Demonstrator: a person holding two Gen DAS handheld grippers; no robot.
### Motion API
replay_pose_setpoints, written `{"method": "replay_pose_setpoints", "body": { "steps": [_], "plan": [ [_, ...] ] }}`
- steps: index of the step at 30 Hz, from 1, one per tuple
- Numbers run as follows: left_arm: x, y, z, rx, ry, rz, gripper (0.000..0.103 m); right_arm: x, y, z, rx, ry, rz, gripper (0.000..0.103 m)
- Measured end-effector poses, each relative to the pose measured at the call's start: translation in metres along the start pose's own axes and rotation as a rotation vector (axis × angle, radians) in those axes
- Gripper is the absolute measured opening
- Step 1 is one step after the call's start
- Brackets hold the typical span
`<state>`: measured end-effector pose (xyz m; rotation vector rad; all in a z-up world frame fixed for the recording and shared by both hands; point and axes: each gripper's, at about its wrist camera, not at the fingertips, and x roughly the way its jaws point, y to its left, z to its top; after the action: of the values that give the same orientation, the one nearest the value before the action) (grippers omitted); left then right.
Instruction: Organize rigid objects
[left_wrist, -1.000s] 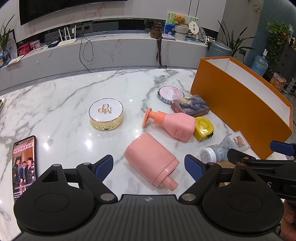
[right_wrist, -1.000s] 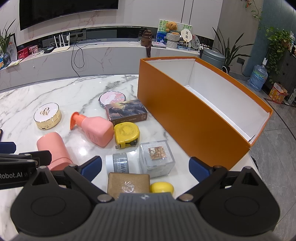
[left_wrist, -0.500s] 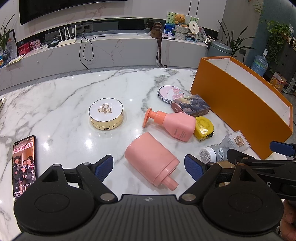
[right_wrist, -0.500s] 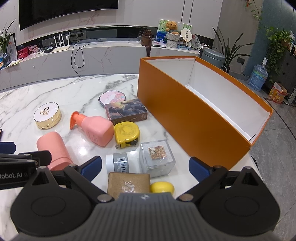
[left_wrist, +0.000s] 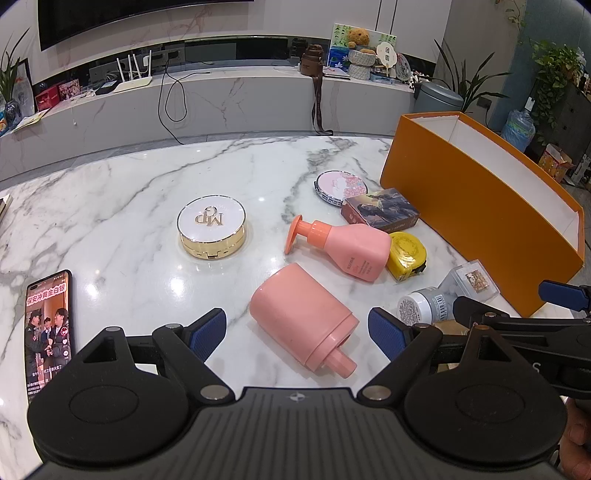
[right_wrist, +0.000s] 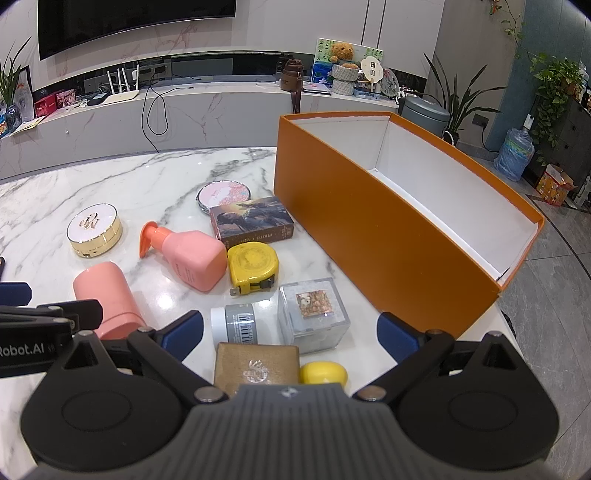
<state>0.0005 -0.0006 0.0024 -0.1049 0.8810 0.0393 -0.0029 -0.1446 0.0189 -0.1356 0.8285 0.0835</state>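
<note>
My rigid items lie scattered on the marble table (right_wrist: 110, 184): a pink bottle (left_wrist: 303, 321) at lower centre of the left view, a pump bottle (right_wrist: 188, 256), tape measure (right_wrist: 252, 266), clear cube (right_wrist: 314, 314) and grey jar (right_wrist: 233, 325) mid-frame in the right view. The orange box (right_wrist: 388, 236) stands empty on the right. My left hand-held gripper (left_wrist: 297, 328) and right hand-held gripper (right_wrist: 290, 332) both hang spread apart, holding nothing.

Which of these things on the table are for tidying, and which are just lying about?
For tidying: orange box, pump bottle, pink bottle, tape measure, gold compact, floral compact, card box, grey jar, clear cube.

Lying about: phone, router, teddy bear.
</note>
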Motion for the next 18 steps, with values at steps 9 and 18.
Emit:
{"method": "replay_pose_setpoints", "body": {
  "steps": [9,18],
  "plan": [
    [0.0001,-0.0016,0.0,0.002,0.002,0.0,0.101,-0.0002,0.0003,-0.0001,-0.002,0.001,-0.001,0.098],
    [0.0,0.0001,0.0023,0.006,-0.002,-0.033,0.101,0.0014,-0.0041,0.0,-0.025,-0.002,0.015,0.098]
  ]
}}
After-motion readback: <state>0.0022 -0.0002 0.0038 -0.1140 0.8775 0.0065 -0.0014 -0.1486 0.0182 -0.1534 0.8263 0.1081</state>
